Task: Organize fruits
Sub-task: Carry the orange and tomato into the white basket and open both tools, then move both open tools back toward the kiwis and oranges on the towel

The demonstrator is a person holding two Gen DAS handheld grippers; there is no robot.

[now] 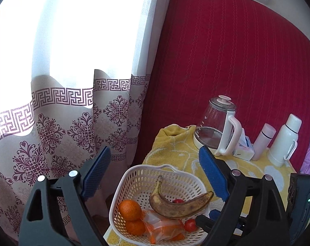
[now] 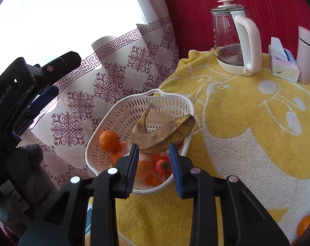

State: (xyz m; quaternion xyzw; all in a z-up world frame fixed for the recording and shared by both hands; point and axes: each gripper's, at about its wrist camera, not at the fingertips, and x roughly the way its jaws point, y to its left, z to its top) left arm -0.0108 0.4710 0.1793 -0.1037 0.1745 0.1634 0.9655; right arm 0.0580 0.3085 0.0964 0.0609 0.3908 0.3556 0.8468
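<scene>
The left wrist view looks down from above the basket [image 1: 155, 186], facing the curtain [image 1: 72, 123] and red wall. The right wrist view sits close over the same basket [image 2: 169, 100] and yellow-clothed tabletop [image 2: 247, 123].

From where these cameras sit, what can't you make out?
- Orange fruit, right wrist view: cut off by the frame edge.
- Red fruit, left wrist view: mostly hidden behind the banana.
- Bag contents in the basket: blurred by plastic.
- Kettle label: too small.
</scene>
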